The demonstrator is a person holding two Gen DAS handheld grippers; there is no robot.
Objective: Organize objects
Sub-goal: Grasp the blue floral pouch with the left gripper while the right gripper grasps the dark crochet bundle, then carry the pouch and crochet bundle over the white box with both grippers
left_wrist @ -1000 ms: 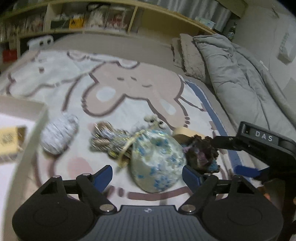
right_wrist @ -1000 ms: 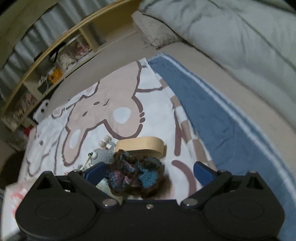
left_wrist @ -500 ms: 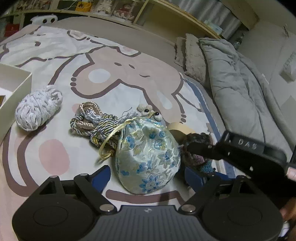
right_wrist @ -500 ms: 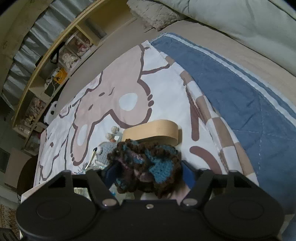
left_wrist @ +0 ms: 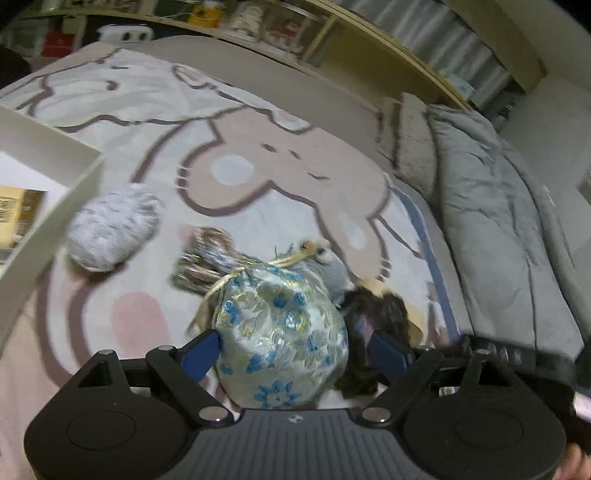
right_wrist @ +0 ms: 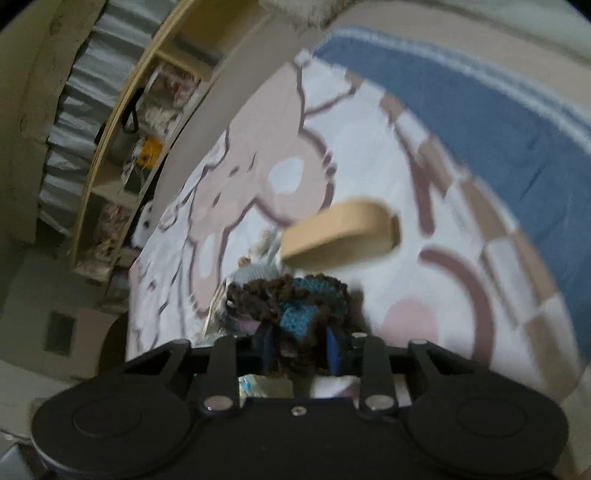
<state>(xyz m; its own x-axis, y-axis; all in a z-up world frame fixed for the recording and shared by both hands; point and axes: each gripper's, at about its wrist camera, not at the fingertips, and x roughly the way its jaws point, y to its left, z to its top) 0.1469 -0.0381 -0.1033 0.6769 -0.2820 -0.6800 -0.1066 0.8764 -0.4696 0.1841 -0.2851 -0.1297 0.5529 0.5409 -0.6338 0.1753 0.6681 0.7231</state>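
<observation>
Item 1: floral drawstring pouch [left_wrist: 282, 334], pale silk with blue flowers and a gold cord, sitting on the cartoon-print bedspread [left_wrist: 236, 147]. It lies between the blue pads of the left gripper [left_wrist: 293, 349], whose jaws stand wide apart, one on each side of the pouch; contact with the cloth cannot be told.

Item 2: crocheted piece [right_wrist: 291, 310], dark brown with teal and a little pink. The right gripper [right_wrist: 299, 349] has its jaws drawn together on the piece, which bunches up above the blue pads. In the left wrist view the same piece [left_wrist: 373, 317] shows just right of the pouch, touching it, with the right gripper [left_wrist: 509, 360] reaching in from the right edge (blurred).

Item 3: roll of tan tape [right_wrist: 341, 232], lying on the bedspread just behind the crocheted piece.

Item 4: ball of pale grey yarn [left_wrist: 110, 227], left of the pouch and apart from it, beside the wall of a white box [left_wrist: 48, 221].

Item 5: bundle of twisted cord [left_wrist: 207, 258], gold and grey, behind the pouch on its left.

Item 6: small grey knitted figure [right_wrist: 258, 271], partly hidden behind the crocheted piece (detail too blurred to read).

Surroundings: grey duvet [left_wrist: 509, 229] along the right side of the bed; wooden shelving [left_wrist: 332, 29] behind the bed.
</observation>
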